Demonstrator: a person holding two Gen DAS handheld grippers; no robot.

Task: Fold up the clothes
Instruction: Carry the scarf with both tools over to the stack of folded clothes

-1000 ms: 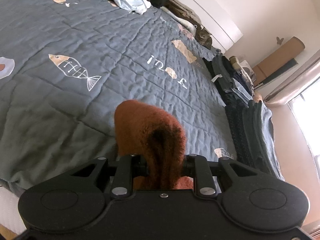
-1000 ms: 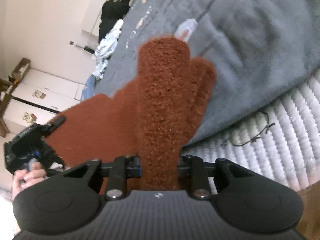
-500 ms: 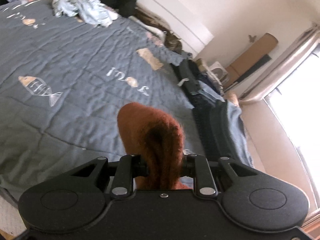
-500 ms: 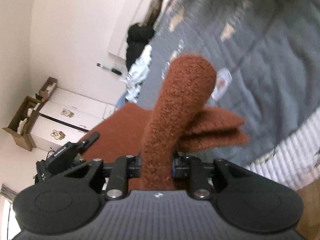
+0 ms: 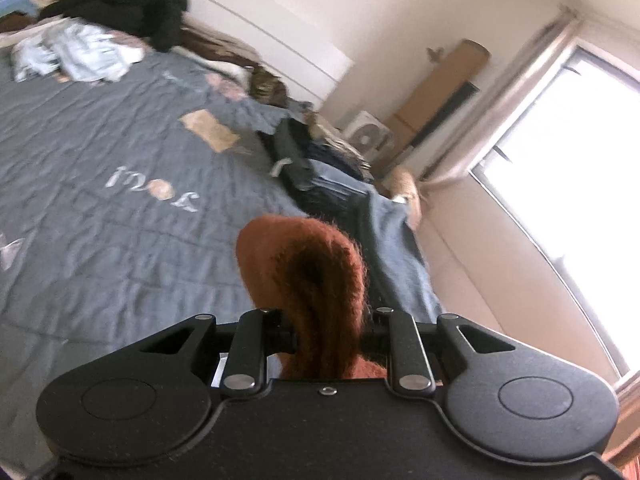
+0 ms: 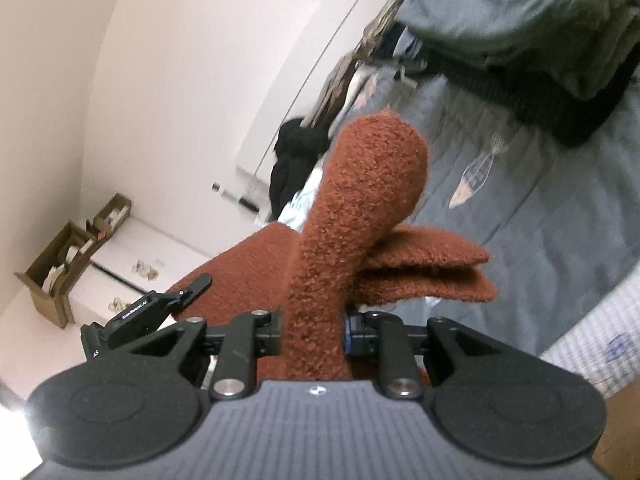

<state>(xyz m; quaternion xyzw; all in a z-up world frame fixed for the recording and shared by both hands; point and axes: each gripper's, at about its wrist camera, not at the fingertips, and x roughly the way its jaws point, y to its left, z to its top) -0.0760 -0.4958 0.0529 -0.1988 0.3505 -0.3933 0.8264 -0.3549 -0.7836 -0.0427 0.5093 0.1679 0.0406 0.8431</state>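
A rust-brown fuzzy garment [image 5: 308, 276] bunches up between the jaws of my left gripper [image 5: 326, 332], which is shut on it above the grey bed quilt [image 5: 100, 220]. In the right wrist view the same rust-brown garment [image 6: 360, 216] rises in a thick fold from my right gripper [image 6: 314, 336], also shut on it, and spreads left toward the other gripper [image 6: 156, 304]. A folded flap sticks out to the right. The fingertips of both grippers are hidden by the fabric.
Folded dark and blue clothes [image 5: 320, 172] are stacked along the bed's right edge, seen as a pile [image 6: 540, 40] in the right wrist view. A crumpled light-blue garment [image 5: 80, 52] and black clothing [image 5: 120, 8] lie at the far end. A window [image 5: 580, 184] is right; cardboard boxes [image 6: 68, 256] stand on the floor.
Both grippers have risen with the brown garment, lifting it off the bed. The views have tipped up toward the far wall and window, and the garment now hangs between the two grippers.
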